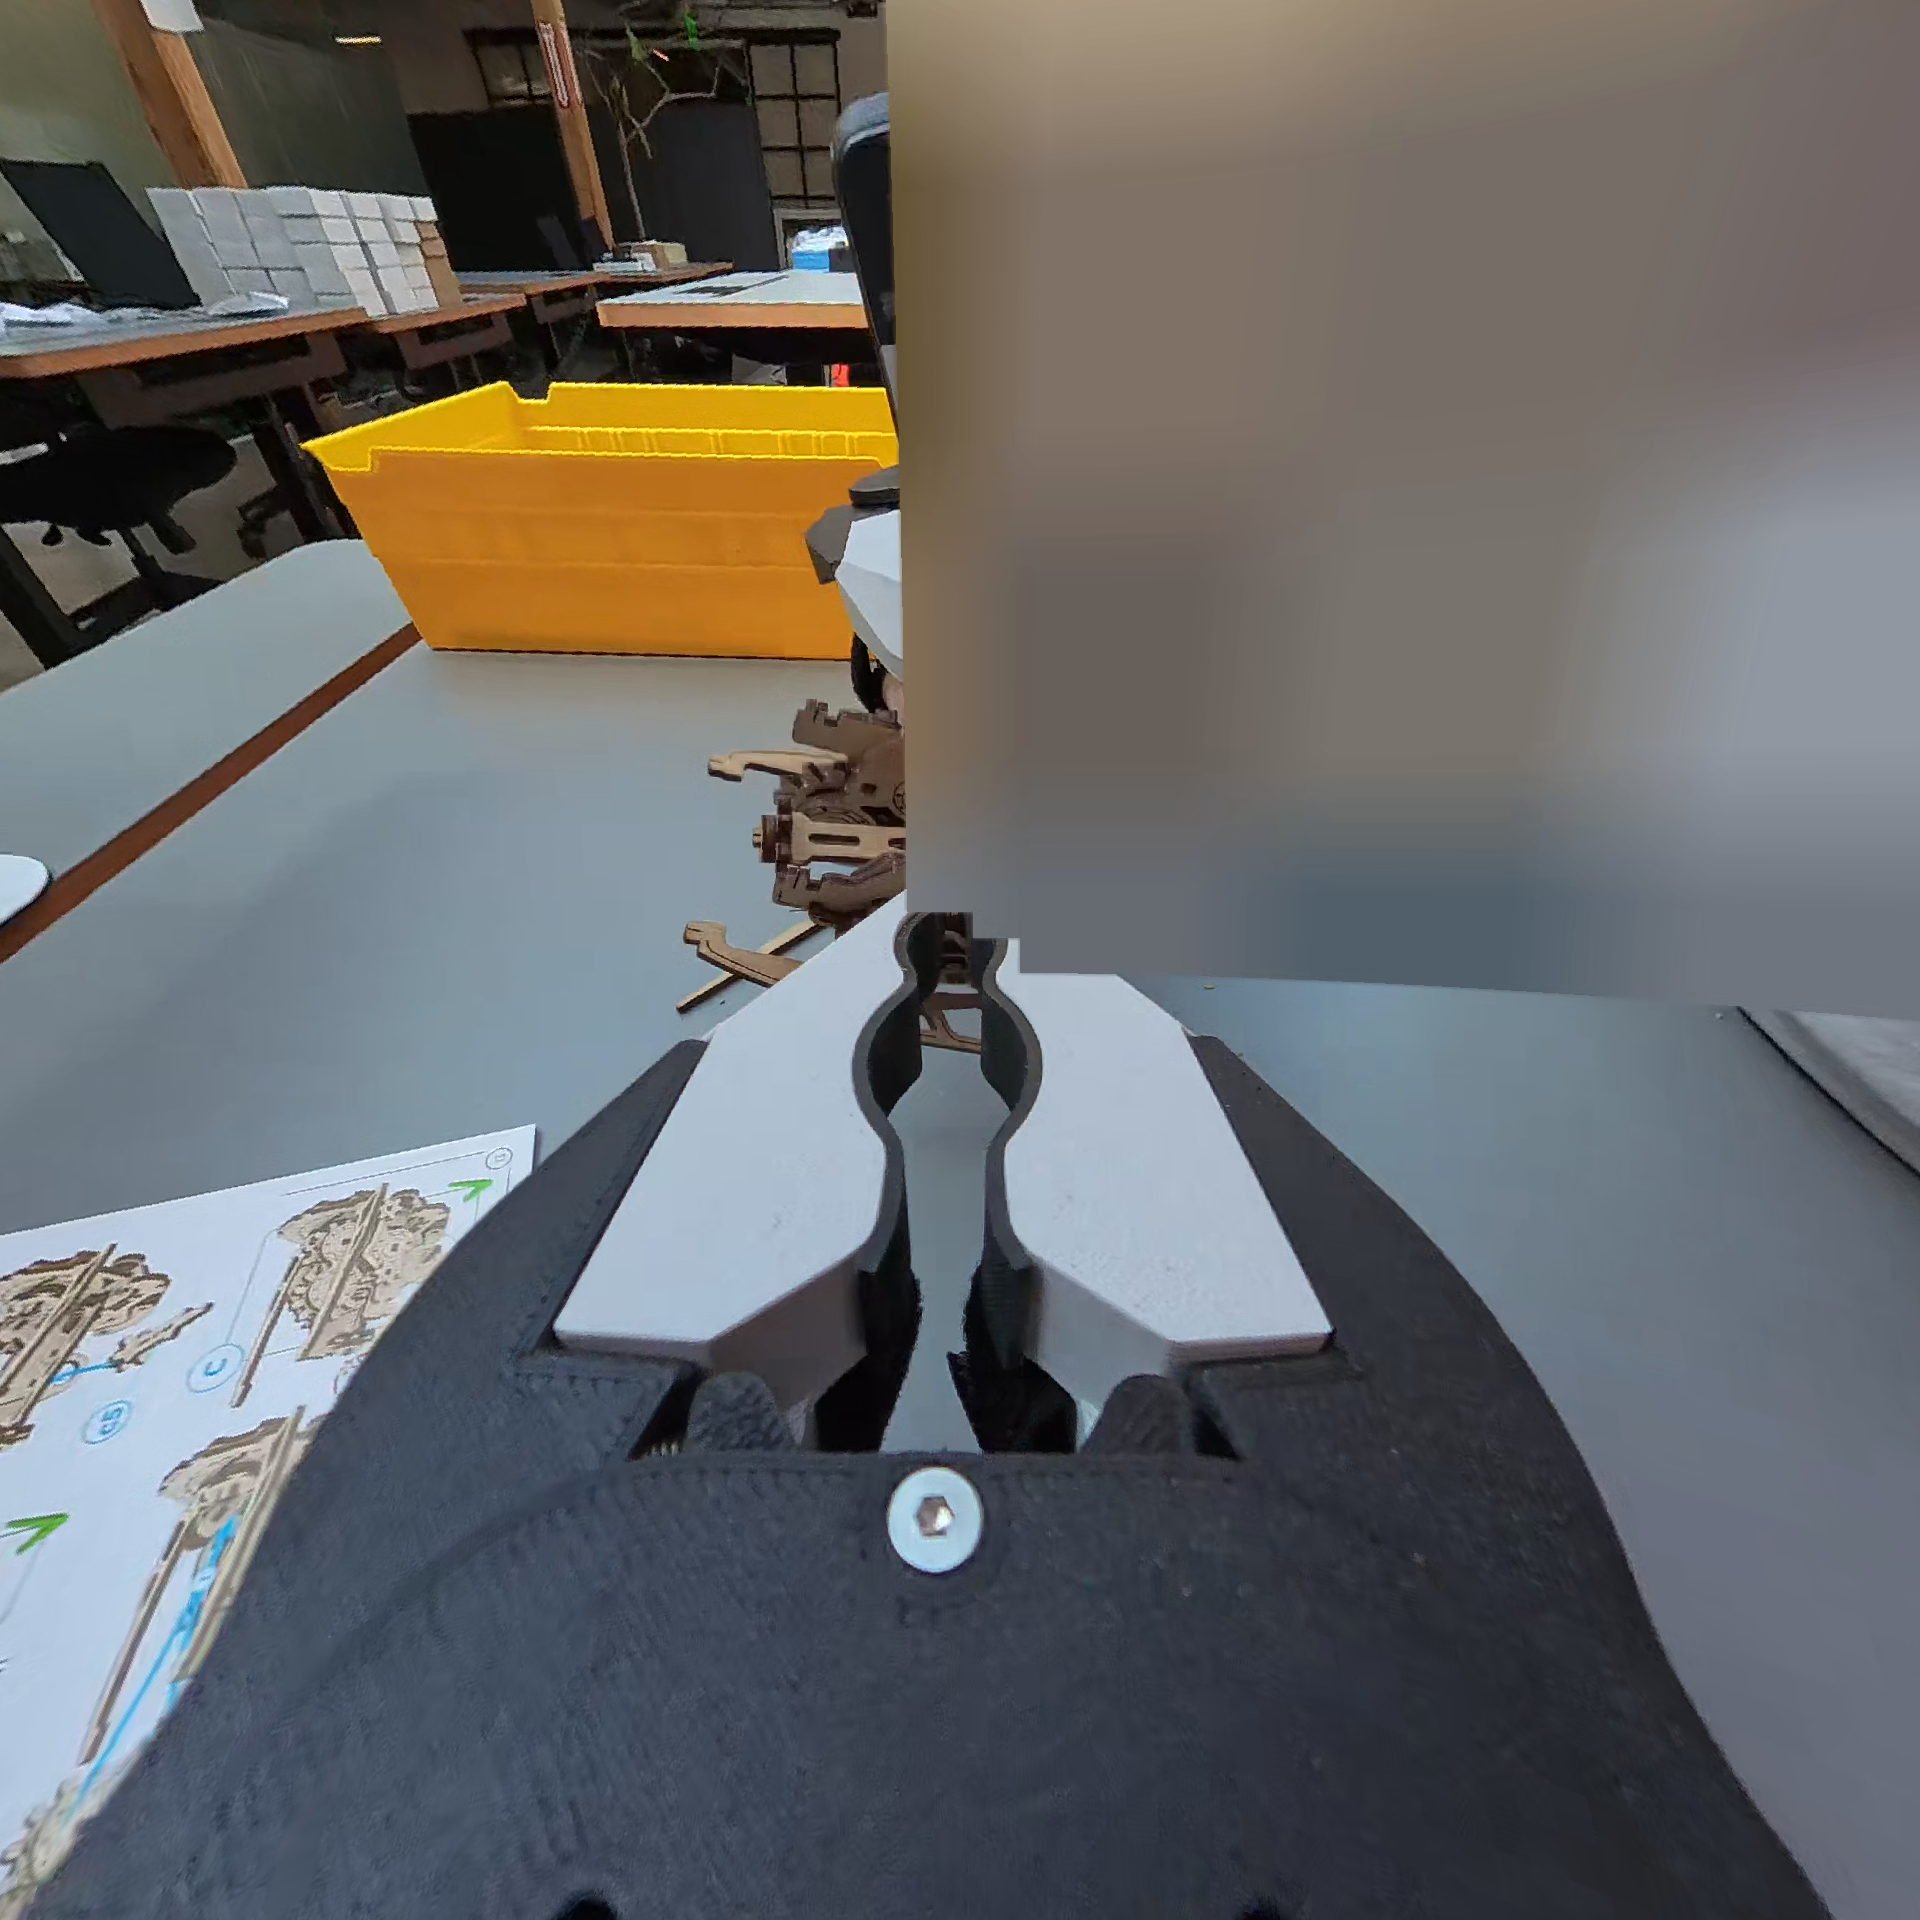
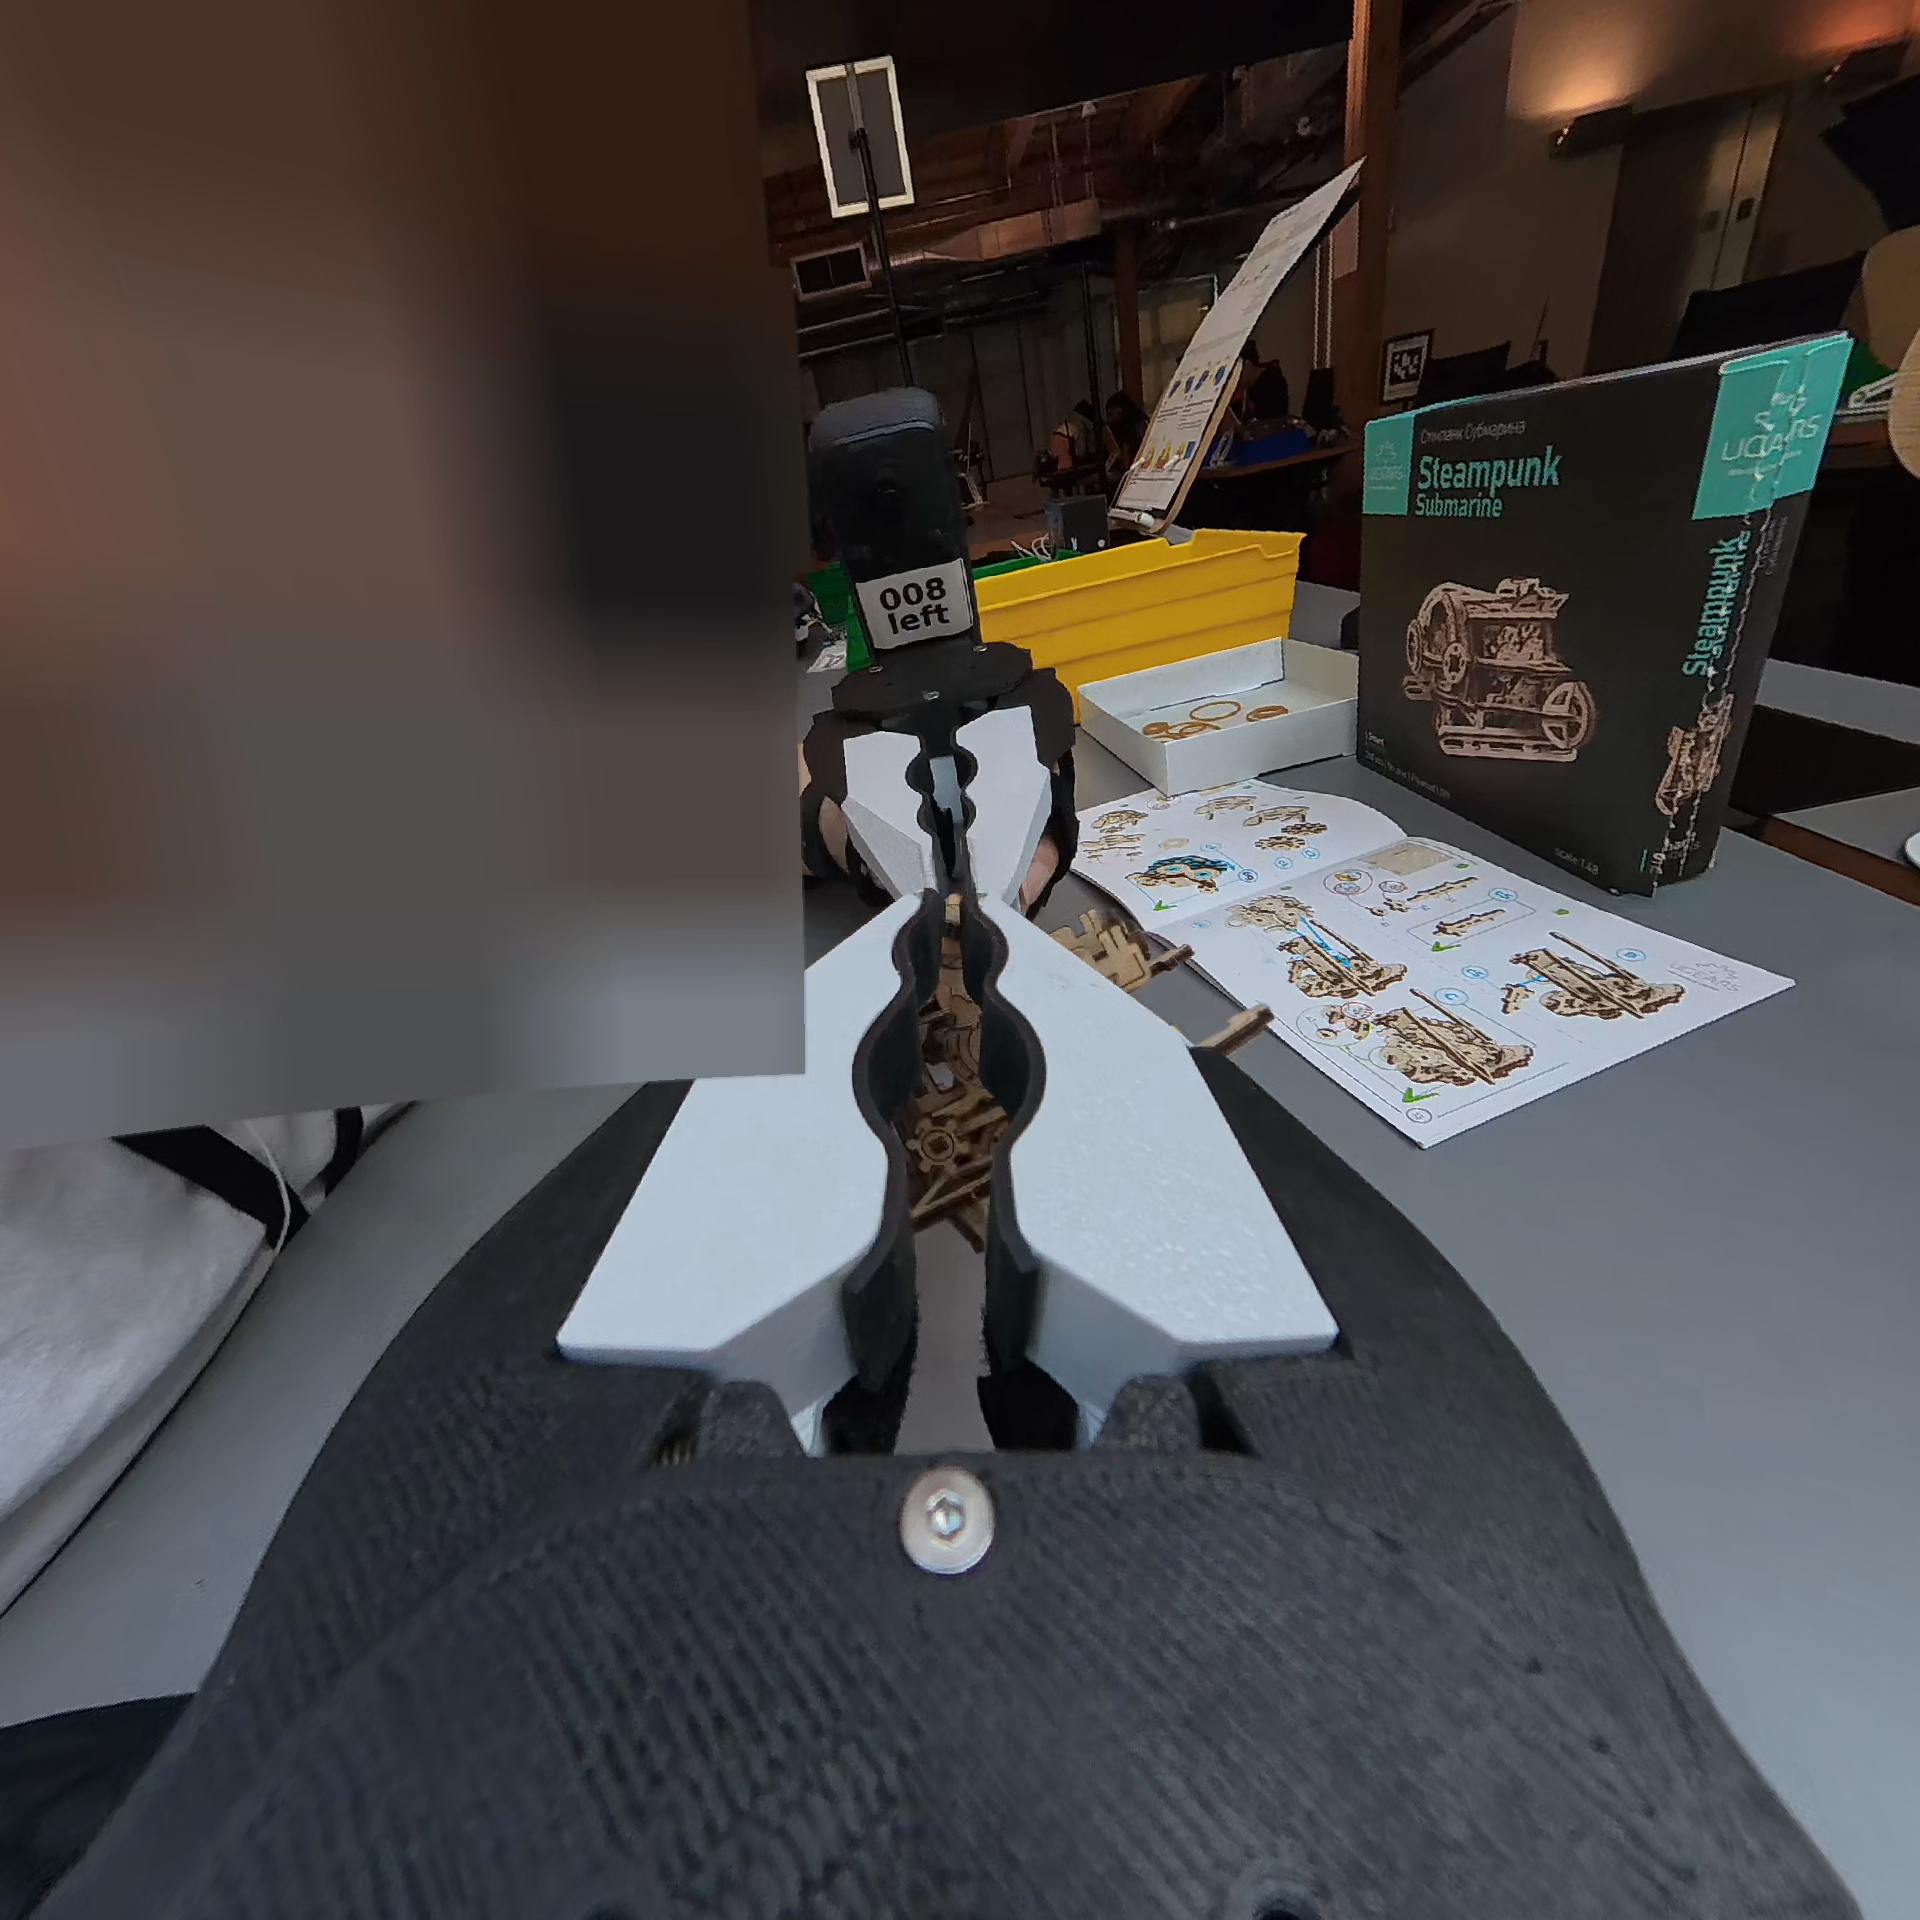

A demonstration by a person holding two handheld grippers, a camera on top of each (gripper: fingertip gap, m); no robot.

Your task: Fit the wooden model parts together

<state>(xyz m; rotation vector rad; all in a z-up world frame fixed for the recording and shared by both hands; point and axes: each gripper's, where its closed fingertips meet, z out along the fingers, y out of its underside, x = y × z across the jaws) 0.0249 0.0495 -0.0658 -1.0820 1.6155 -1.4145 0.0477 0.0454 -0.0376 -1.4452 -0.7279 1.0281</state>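
Observation:
The brown wooden model (image 1: 842, 821) stands on the grey table, its right side hidden by a blurred patch. My left gripper (image 1: 951, 940) is shut on a thin wooden part (image 1: 948, 1013) and its tips are at the model. In the right wrist view my right gripper (image 2: 951, 920) is shut on the wooden model (image 2: 940, 1127), which shows through the gap between its fingers and beside them (image 2: 1107, 945). The left gripper (image 2: 948, 878) faces it tip to tip. Loose flat wooden pieces (image 1: 732, 956) lie on the table left of the model.
A yellow bin (image 1: 623, 520) stands behind the model. An instruction sheet (image 2: 1403, 956) lies to the right, with a white tray of rings (image 2: 1216, 717) and the upright kit box (image 2: 1558, 623) behind it. The table edge (image 1: 208, 779) runs along the left. Tip to tip, the grippers are about 4 cm apart.

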